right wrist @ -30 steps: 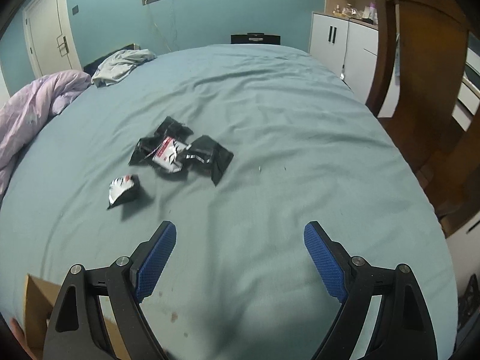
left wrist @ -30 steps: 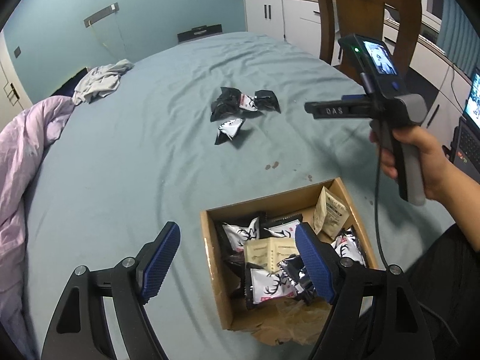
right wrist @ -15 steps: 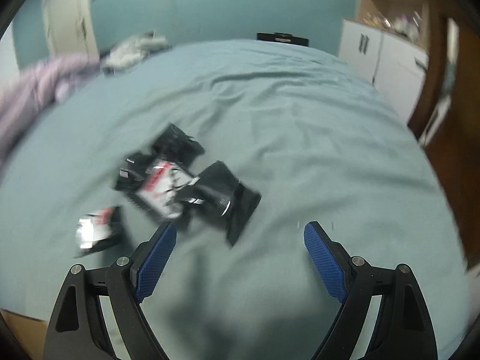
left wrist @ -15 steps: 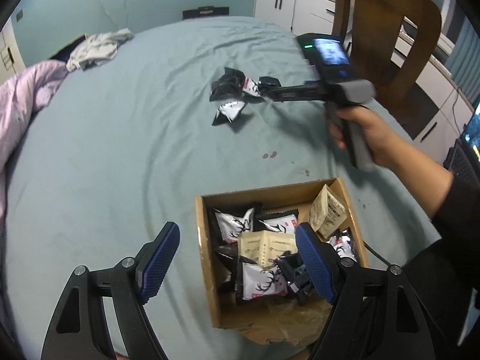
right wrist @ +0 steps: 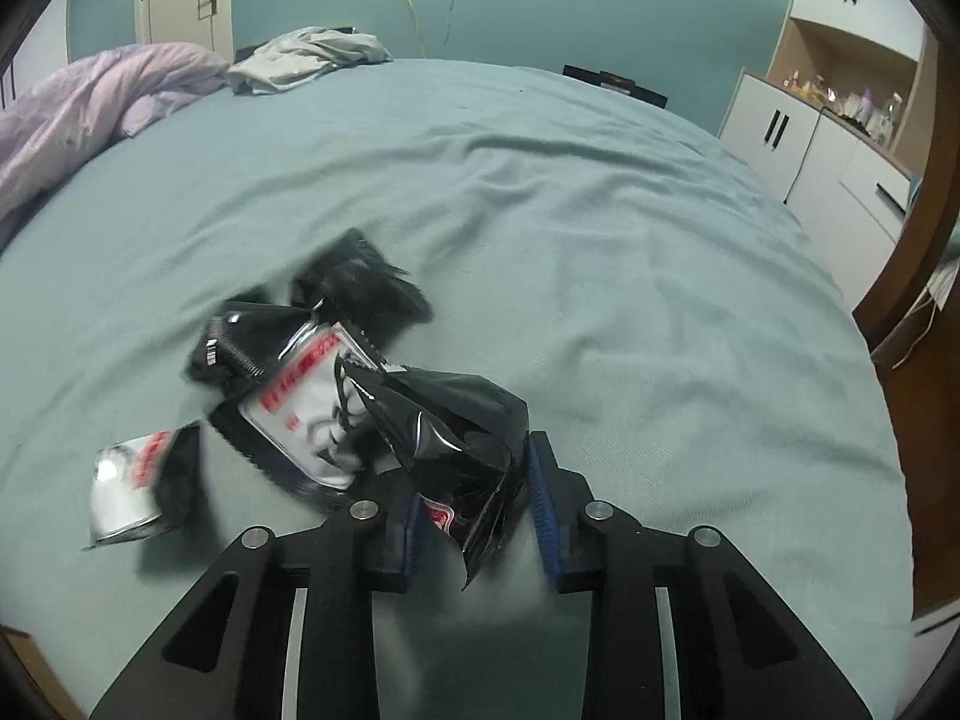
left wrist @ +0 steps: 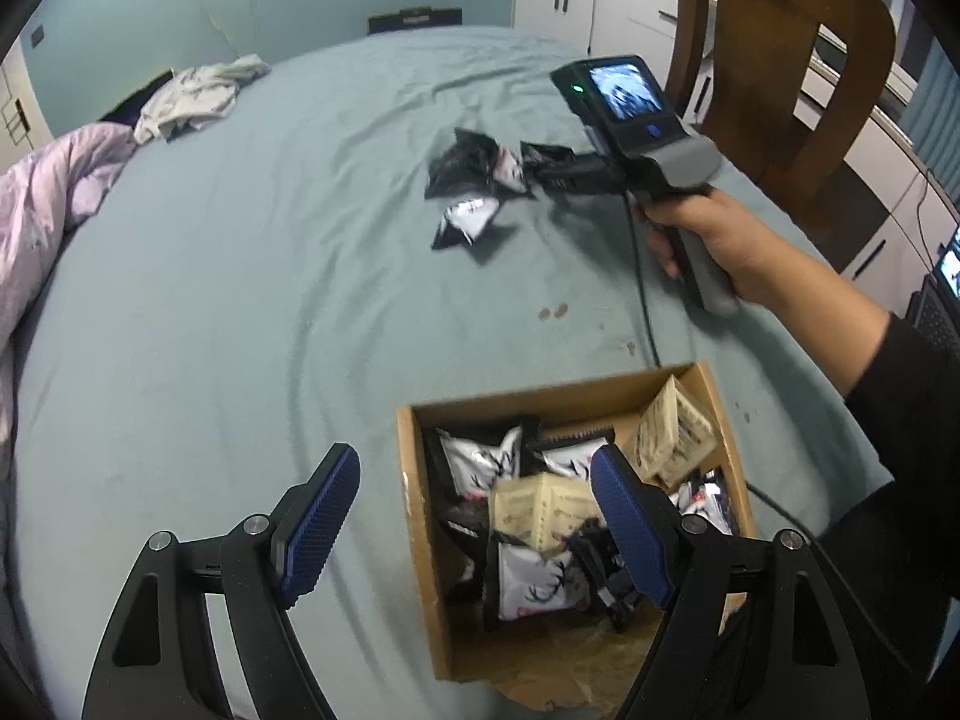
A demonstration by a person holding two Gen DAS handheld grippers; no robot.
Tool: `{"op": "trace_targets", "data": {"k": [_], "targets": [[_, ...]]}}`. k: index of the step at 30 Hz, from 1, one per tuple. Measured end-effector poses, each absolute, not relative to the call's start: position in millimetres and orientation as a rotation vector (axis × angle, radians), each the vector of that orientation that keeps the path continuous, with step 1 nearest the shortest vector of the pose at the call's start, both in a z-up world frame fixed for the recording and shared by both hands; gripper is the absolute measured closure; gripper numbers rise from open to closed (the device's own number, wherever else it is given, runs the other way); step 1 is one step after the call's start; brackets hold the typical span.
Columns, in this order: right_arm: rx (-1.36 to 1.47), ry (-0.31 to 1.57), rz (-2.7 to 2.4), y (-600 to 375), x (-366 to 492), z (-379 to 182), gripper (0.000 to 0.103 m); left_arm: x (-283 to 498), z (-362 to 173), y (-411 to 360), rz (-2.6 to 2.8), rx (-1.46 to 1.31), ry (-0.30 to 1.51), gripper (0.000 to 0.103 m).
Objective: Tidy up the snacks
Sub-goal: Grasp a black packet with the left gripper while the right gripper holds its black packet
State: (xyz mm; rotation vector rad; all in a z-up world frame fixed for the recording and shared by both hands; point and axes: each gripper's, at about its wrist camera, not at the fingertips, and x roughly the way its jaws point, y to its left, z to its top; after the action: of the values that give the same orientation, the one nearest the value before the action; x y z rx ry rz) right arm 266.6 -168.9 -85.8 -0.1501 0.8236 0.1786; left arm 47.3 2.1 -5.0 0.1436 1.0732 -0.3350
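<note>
Your right tongs (right wrist: 471,507) have just been closing, and the crinkled black foil snack packet (right wrist: 456,420) in the lower centre of the right wrist view now sits pinched between them by its near edge, likely so it peels off the small pile of black-and-white packets (right wrist: 288,396) just to its left. Lower right in the left view, your left tongs (left wrist: 474,525) hang open and empty over the brown cardboard box (left wrist: 420,546) of packets on the teal bed (left wrist: 240,300), ready to steady it.

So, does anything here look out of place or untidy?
Yes. A few snack packets lie loose on the bed, far from the cardboard box that holds the others. The right gripper has just been closing its jaws on one black packet. Small dark spots stain the sheet.
</note>
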Motion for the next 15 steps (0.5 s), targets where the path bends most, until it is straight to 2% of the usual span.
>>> {"op": "trace_targets", "data": {"k": [10,15], "targets": [[0.241,0.805,0.215,-213.8,157.1,16.0,0.076,91.4,6.7,-22.4,-0.322,0.213,1.08,0.023],[0.291,0.756,0.22,-233.3,74.7,28.0,0.076,125.4,4.9,-44.9,-0.321,0.203,1.074,0.022]]}}
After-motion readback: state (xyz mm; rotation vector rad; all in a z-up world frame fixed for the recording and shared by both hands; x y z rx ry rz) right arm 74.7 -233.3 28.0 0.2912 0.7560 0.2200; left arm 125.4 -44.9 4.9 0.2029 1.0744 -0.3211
